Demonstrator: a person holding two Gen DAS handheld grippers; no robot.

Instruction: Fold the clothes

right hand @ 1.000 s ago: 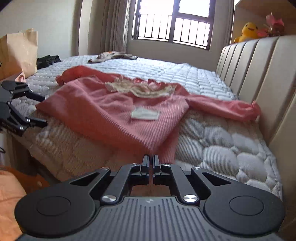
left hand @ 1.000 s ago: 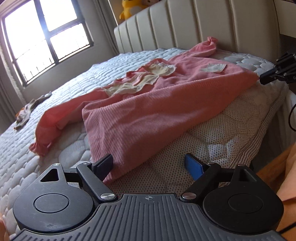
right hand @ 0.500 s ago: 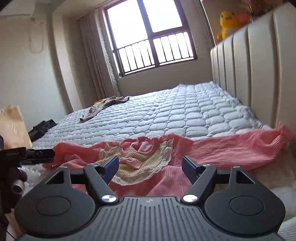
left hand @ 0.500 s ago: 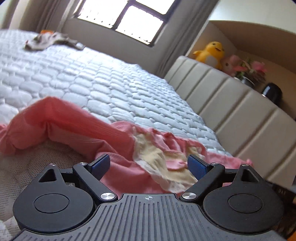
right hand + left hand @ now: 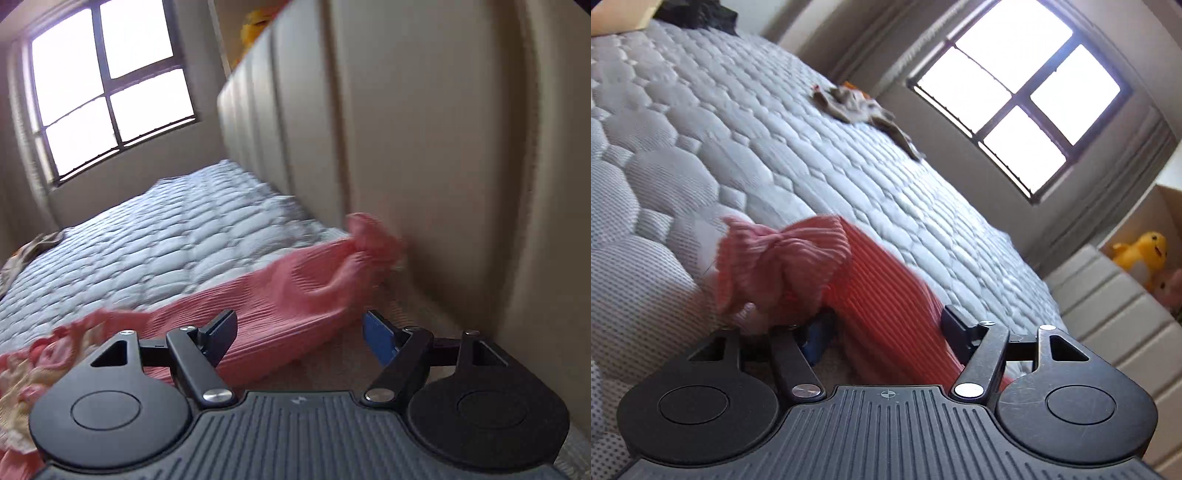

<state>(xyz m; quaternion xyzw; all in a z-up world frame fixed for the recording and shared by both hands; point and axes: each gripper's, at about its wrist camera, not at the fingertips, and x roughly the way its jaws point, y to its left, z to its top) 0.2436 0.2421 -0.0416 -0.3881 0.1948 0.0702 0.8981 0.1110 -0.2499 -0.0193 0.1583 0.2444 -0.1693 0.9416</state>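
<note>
The pink garment (image 5: 871, 295) covers most of the left gripper's (image 5: 886, 325) left finger, and the frame's lower edge cuts its body. In the right wrist view the ruffled cuff (image 5: 373, 243) by the headboard (image 5: 424, 129) is motion-blurred; the cream collar (image 5: 22, 373) runs off the left edge.

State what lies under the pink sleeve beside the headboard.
The pink sleeve lies flat on the quilted mattress, its cuff near the headboard. The mattress directly beneath it is covered.
</note>
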